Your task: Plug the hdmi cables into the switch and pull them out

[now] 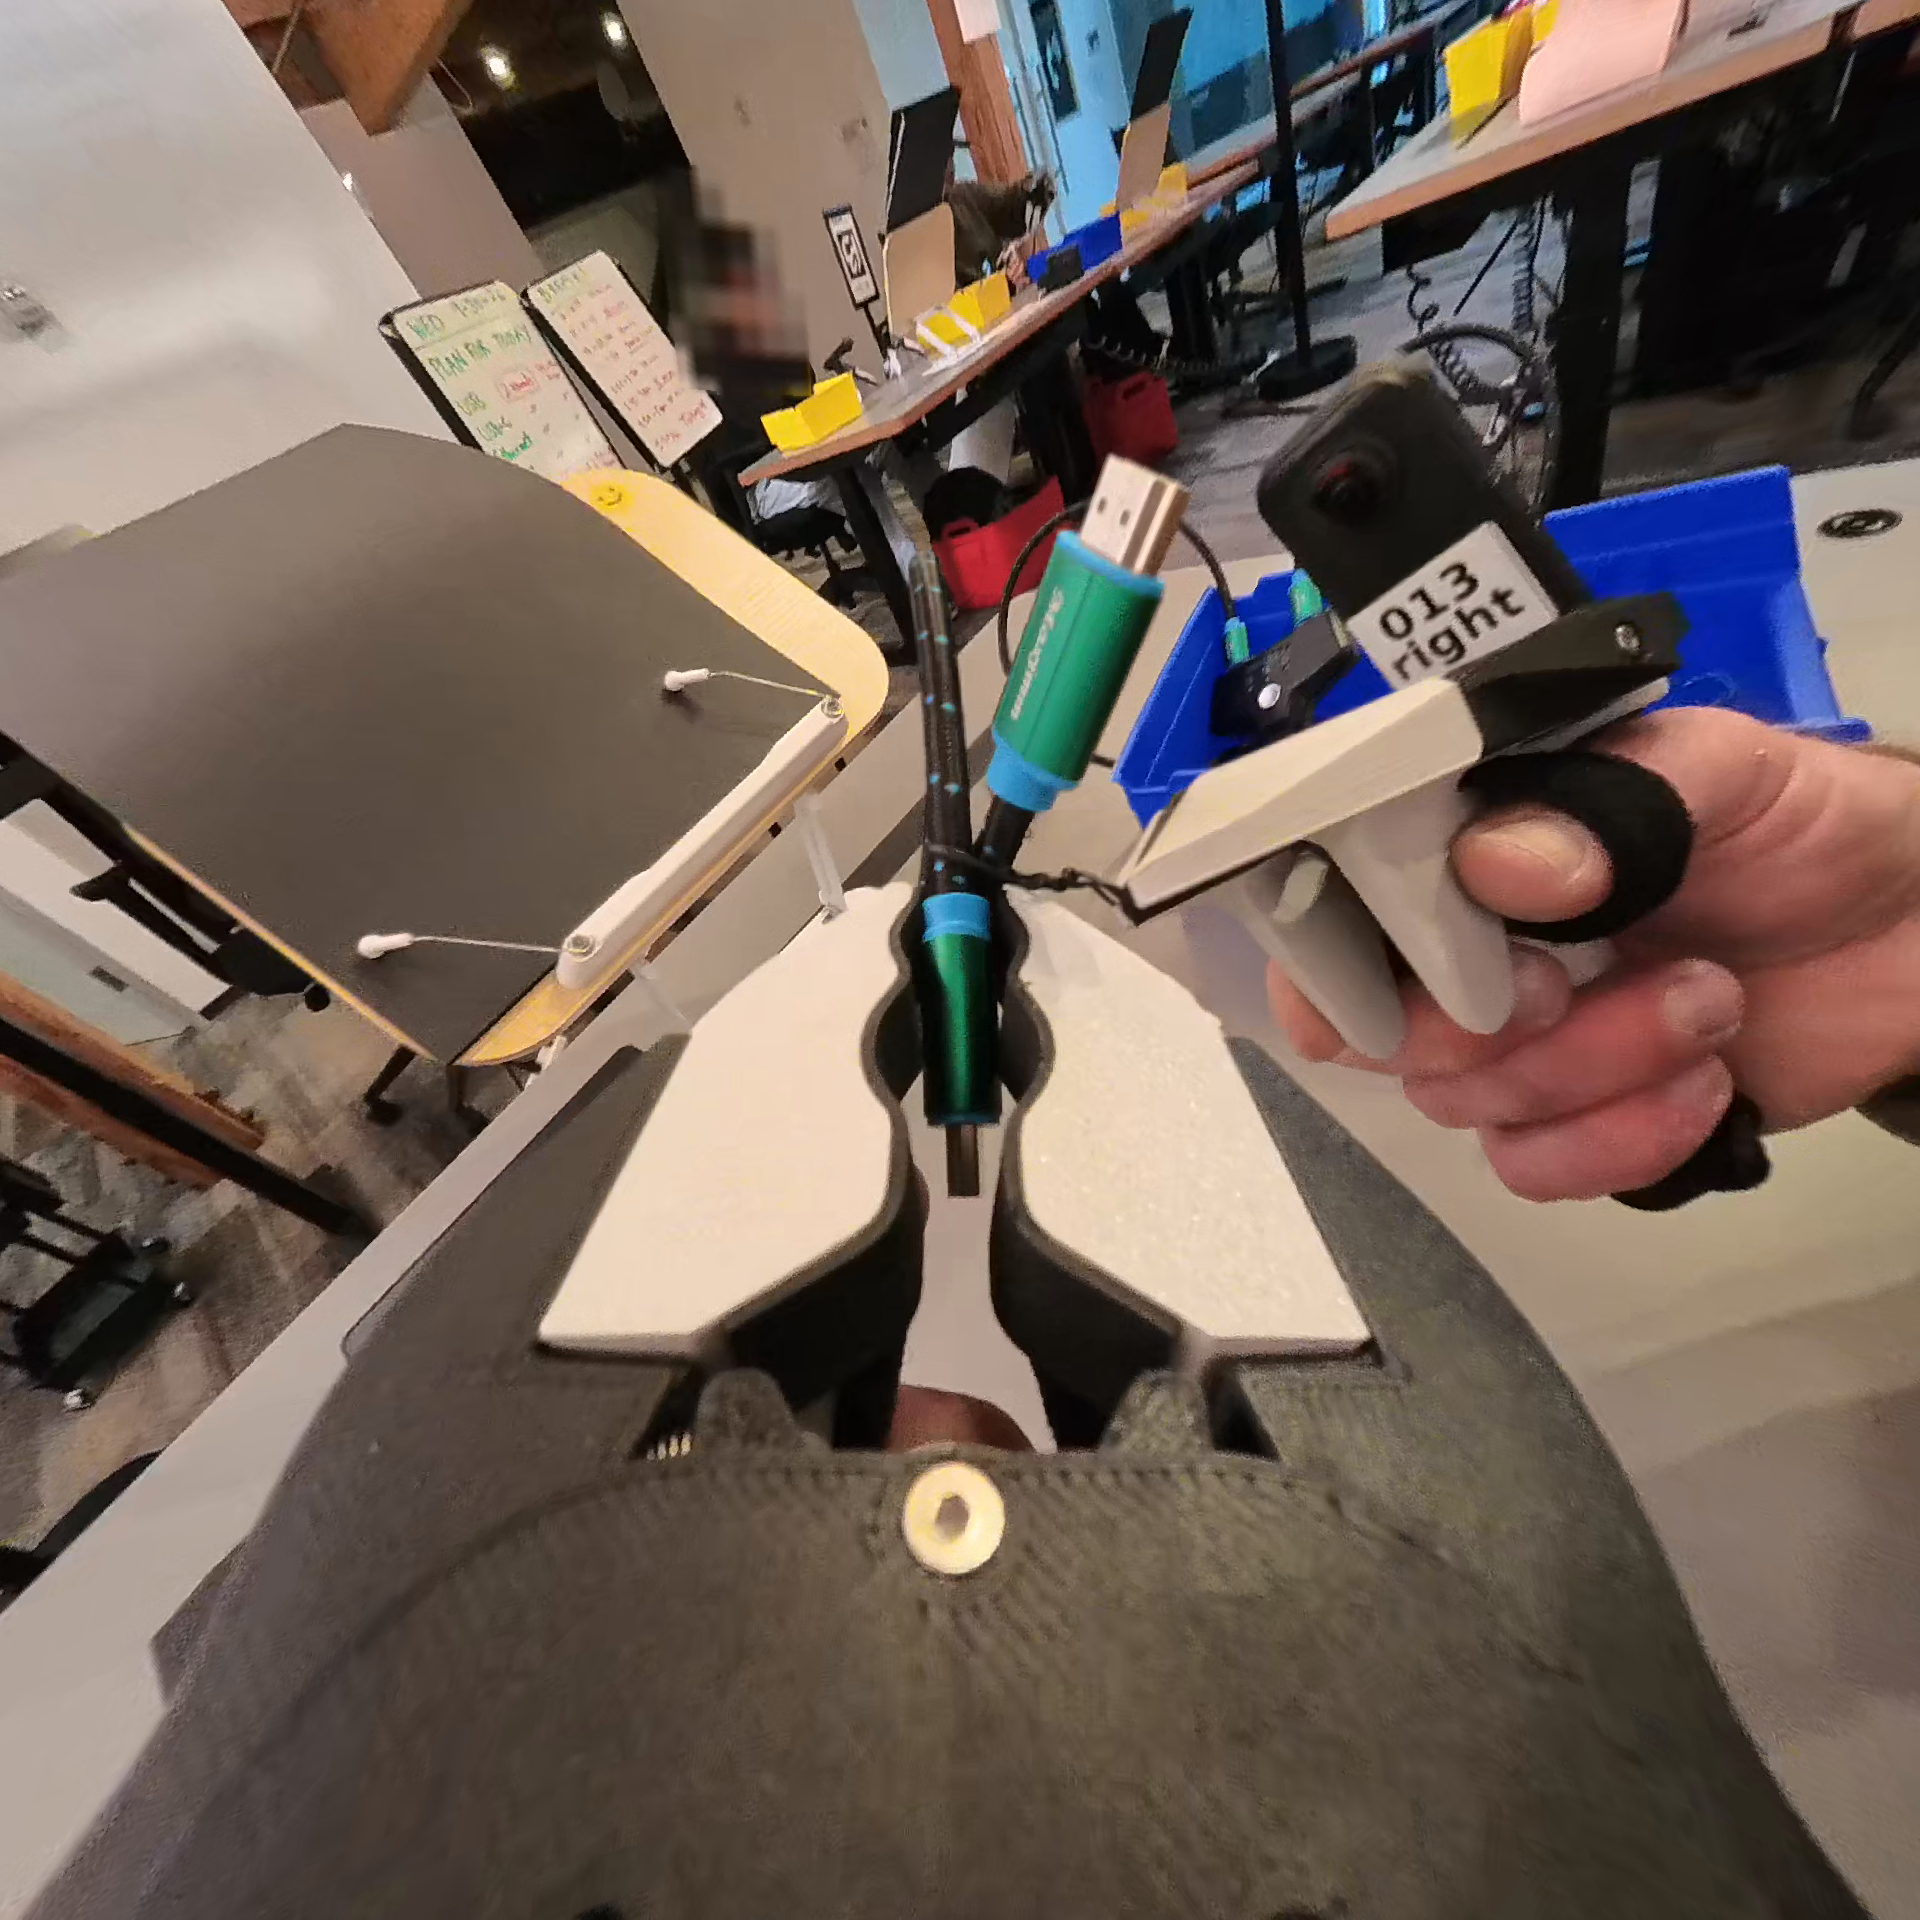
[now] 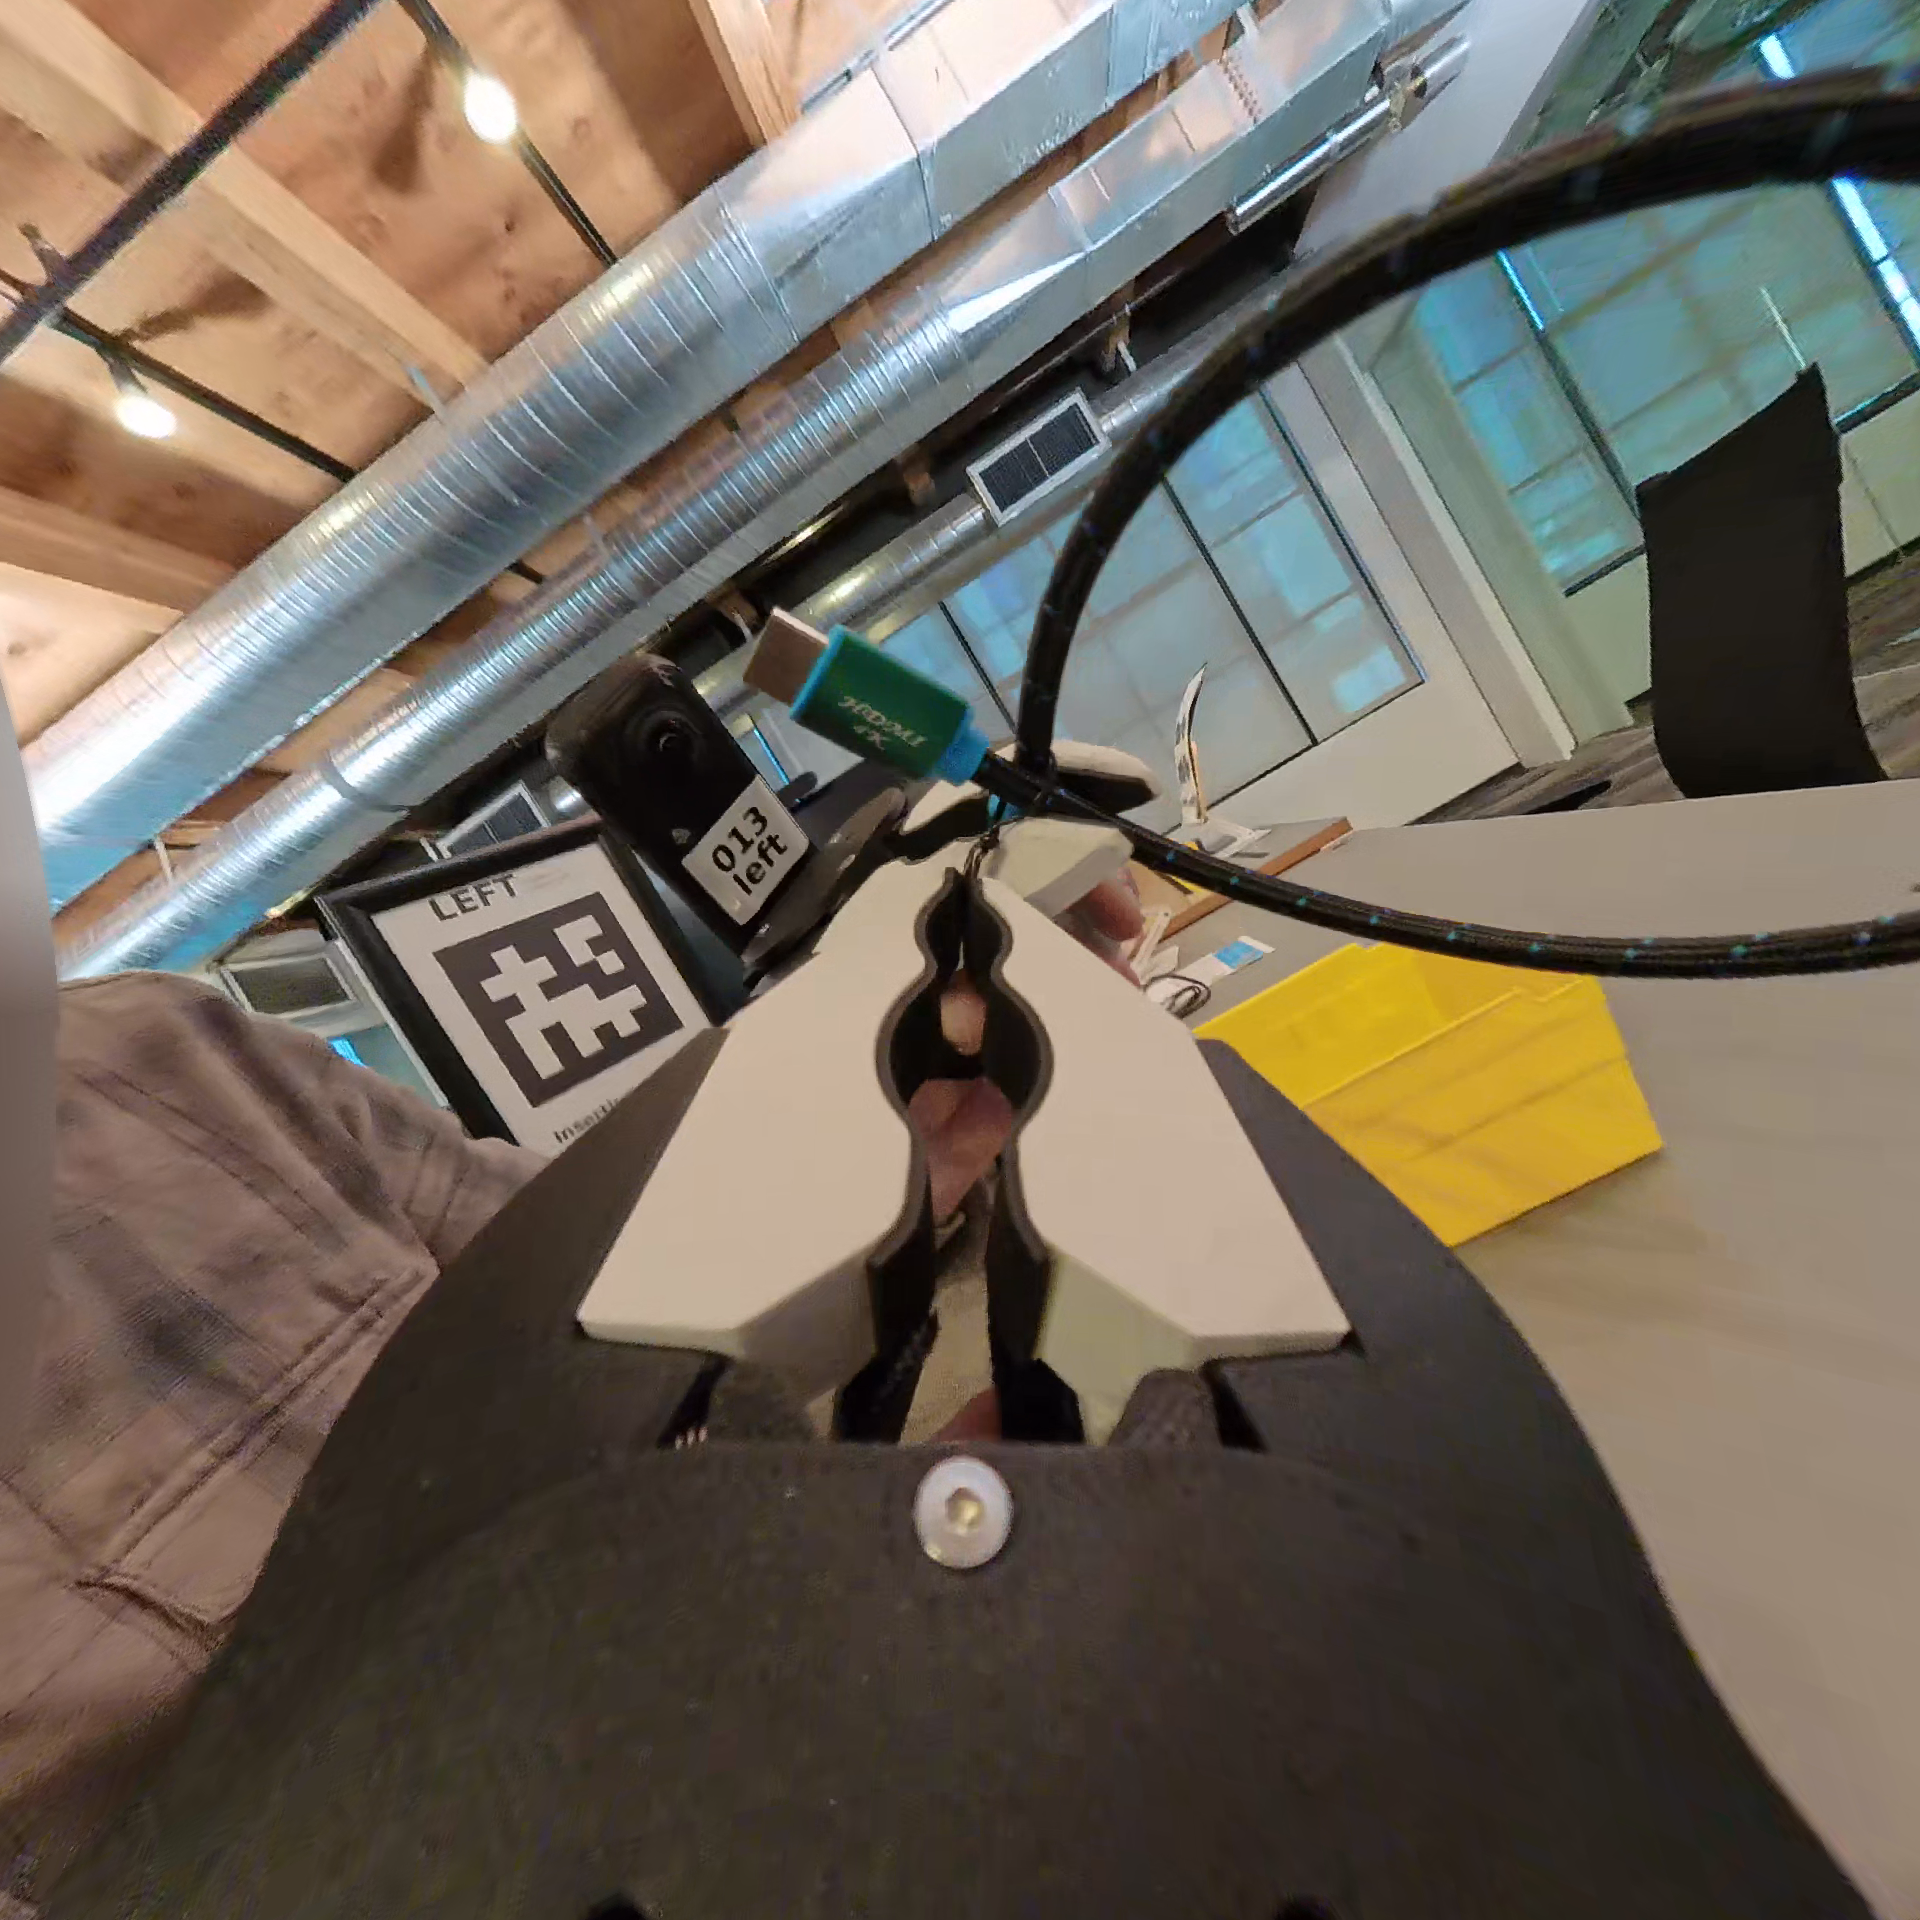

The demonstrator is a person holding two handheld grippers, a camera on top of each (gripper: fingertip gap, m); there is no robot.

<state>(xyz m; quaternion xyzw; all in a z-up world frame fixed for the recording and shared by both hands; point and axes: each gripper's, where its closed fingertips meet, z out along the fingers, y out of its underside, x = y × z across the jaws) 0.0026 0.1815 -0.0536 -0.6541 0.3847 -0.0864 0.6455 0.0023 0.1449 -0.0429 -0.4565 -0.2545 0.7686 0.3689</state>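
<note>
Jaws of left gripper (image 1: 958, 1023) clamp glossy green cylindrical HDMI plug (image 1: 958, 1023).

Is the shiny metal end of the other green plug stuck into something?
No, the free green plug points up into open air above the left hand-held gripper, its metal tip bare.

The left gripper (image 1: 961, 997) encloses one green metal-shelled HDMI plug (image 1: 961, 1023); a second identical plug (image 1: 1081, 649) rises just above and beyond it. To their right the right gripper (image 1: 1138, 894) pinches a thin black twist tie (image 1: 1049, 881) (wrapped around both braided black cables (image 1: 940, 717)). Behind sits a blue plastic bin (image 1: 1704, 582) on the grey table (image 1: 1662, 1299).
</note>
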